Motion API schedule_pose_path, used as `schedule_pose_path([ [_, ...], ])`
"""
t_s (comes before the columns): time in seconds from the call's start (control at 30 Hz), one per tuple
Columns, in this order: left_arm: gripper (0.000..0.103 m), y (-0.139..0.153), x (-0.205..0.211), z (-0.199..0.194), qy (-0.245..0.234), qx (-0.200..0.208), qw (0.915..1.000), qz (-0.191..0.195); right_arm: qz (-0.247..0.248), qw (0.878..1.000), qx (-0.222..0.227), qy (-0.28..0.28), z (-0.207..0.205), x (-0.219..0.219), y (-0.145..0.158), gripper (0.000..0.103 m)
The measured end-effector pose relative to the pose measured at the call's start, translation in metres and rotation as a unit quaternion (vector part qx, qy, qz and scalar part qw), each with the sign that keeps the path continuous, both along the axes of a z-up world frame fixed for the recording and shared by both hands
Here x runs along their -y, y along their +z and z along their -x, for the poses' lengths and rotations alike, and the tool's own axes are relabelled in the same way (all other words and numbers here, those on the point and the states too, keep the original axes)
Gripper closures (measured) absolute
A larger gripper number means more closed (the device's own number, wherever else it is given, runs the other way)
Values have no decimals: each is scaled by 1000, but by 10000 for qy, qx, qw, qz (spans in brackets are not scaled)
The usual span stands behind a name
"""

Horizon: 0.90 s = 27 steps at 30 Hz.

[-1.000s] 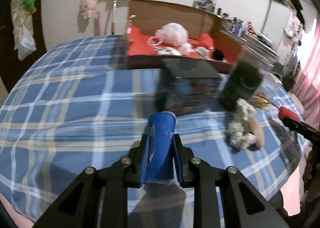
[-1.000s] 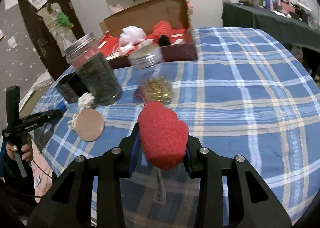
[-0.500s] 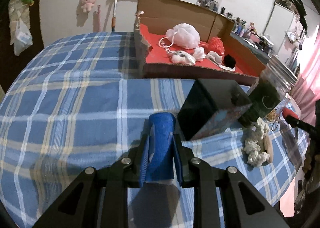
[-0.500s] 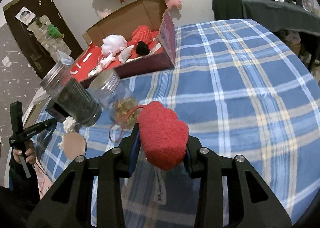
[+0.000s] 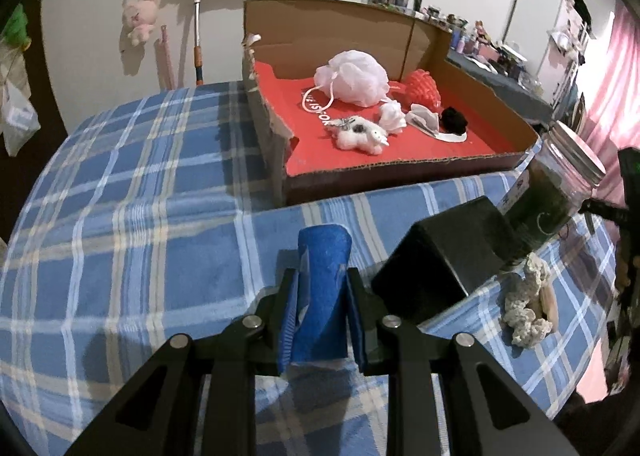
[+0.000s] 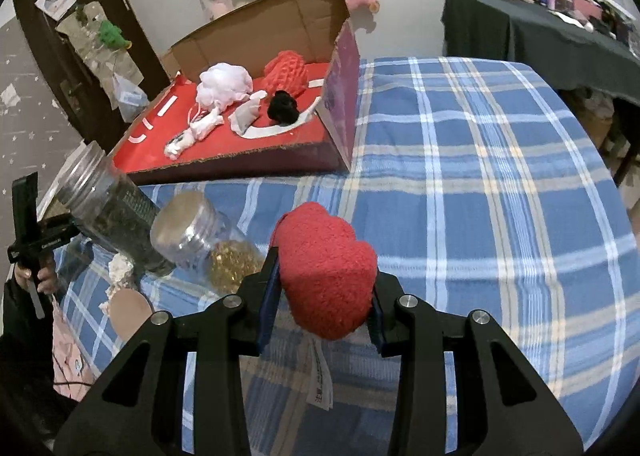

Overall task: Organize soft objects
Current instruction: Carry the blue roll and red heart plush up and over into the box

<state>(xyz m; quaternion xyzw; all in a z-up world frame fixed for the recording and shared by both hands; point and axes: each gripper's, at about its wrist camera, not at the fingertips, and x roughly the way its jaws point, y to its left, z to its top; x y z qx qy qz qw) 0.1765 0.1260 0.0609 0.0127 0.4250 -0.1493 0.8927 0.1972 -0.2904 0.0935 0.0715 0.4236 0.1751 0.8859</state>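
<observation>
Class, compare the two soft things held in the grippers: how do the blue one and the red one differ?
Colour: the blue roll is blue; the red heart is red.
Shape: the blue roll is a narrow folded tube; the red heart is wide with two rounded lobes.
Surface: the roll looks smooth, the heart fuzzy, with a white tag hanging below.
Shared: each is clamped between fingers above the plaid cloth.

Open plaid cloth on the outer flanks, clutter between the grippers and the box

The blue plaid tablecloth [image 6: 500, 183] lies bare right of the open cardboard box with red floor [image 5: 400, 171], and equally bare to the box's left in the left wrist view. Before the box's low front wall stand a black cube-shaped box [image 5: 444, 256], a tall clear jar of dark contents with metal lid [image 6: 116, 215] and a shorter clear jar holding gold bits [image 6: 204, 244], with a cream woolly toy [image 5: 528, 308] beside them. The box's back and side walls rise high.
</observation>
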Motion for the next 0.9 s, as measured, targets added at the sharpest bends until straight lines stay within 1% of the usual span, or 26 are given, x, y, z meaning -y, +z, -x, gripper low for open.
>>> schedule_pose_path([
  [0.1, 78, 4, 0, -5, -103, 21, 9999, -65, 70, 10000, 34, 57, -6, -1, 5, 68],
  [0.23, 78, 7, 2, -12, -250, -4, 9997, -44, 55, 9998, 48, 166, -13, -2, 12, 68],
  [0.53, 78, 16, 12, -25, -524, 40, 9984, -219, 240, 9989, 57, 389, -26, -10, 22, 68],
  [0.83, 78, 27, 23, -40, -734, 79, 9966, -370, 169, 9975, 12, 687, -43, -23, 30, 68],
  [0.9, 78, 29, 25, -44, -780, 66, 9964, -324, 105, 9969, -5, 776, -47, -27, 32, 68],
])
